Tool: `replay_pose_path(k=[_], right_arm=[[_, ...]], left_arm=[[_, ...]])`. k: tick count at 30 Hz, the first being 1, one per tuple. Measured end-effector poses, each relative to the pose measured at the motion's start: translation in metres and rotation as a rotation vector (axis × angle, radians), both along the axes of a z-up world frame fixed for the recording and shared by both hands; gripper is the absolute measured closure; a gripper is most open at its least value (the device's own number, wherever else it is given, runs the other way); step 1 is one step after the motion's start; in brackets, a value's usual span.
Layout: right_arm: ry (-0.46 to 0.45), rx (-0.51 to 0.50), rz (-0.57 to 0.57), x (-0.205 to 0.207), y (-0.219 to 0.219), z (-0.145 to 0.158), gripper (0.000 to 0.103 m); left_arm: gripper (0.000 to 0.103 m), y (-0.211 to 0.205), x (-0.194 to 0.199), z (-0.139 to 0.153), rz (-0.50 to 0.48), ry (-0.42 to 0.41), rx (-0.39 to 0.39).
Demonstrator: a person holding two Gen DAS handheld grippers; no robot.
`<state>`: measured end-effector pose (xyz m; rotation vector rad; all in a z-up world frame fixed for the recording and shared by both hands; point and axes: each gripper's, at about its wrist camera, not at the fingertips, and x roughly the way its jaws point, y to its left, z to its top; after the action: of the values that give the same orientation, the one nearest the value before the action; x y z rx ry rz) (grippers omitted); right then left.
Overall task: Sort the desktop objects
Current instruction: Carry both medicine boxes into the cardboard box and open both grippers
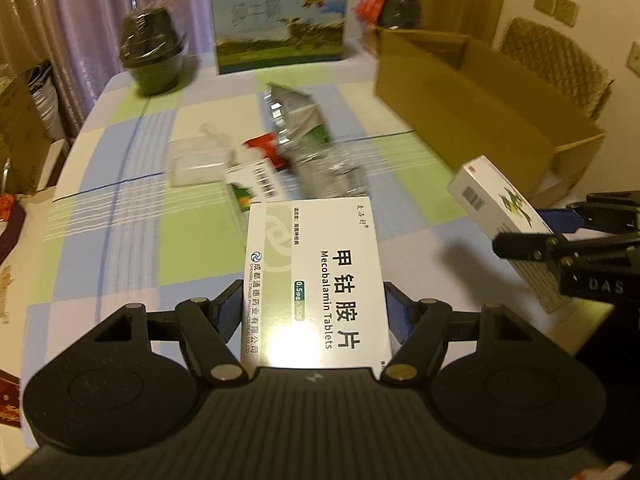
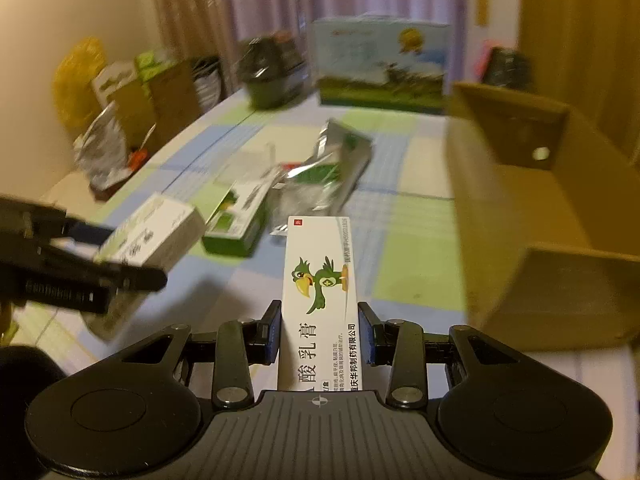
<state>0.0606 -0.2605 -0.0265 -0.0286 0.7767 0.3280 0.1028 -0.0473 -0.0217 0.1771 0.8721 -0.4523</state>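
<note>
White-green "Mecobalamin Tablets" box (image 1: 316,280) pinched in left gripper (image 1: 316,312); white parrot-printed ointment carton (image 2: 320,300) pinched in right gripper (image 2: 320,332).

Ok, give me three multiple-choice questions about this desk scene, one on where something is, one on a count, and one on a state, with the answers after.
1. Where does the open cardboard box stand on the table?
A. On the right side
B. On the left edge
C. Under the table

2. How many medicine boxes are held in grippers?
A. None
B. One
C. Two

3. What is the state of the left gripper?
A. Open and empty
B. Shut on the Mecobalamin Tablets box
C. Shut on the silver foil pouch

Answers:
1. A, both wrist views show it to the right of the clutter.
2. C, the right gripper clamps the parrot-printed ointment box while the left clamps the tablets.
3. B, its fingers press both sides of that box.
</note>
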Motion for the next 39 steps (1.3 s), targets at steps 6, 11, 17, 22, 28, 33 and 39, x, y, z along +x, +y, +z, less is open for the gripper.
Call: replay_pose_path(k=[6,11,17,22,28,33,39], right_arm=[[-0.052,0.016,-0.129,-0.010,-0.048,0.033,0.068],[-0.092,0.021,-0.202,-0.015,-0.090,0.054,0.068],[-0.134,0.004,-0.258,-0.011,-0.131,0.074,0.068],[-0.147,0.013,-0.297,0.000,-0.161,0.082,0.068],[-0.145,0.034,-0.327,0.020,-0.189,0.085,0.068],[-0.141,0.043,-0.334,0.039,-0.201,0.083,0.068],[-0.128,0.060,-0.344,0.068,-0.211,0.077,0.068]], left_arm=[[0.036,-0.049,-0.014,0.027,-0.075,-0.035,-0.044],[0.036,-0.101,-0.017,0.049,-0.143,-0.066,-0.079],[0.036,-0.155,-0.012,0.066,-0.191,-0.088,-0.119],[0.036,-0.188,0.000,0.070,-0.204,-0.084,-0.145],[0.036,-0.219,0.019,0.069,-0.194,-0.068,-0.172],[0.036,-0.237,0.034,0.064,-0.192,-0.057,-0.173],[0.036,-0.250,0.055,0.056,-0.165,-0.039,-0.189]])
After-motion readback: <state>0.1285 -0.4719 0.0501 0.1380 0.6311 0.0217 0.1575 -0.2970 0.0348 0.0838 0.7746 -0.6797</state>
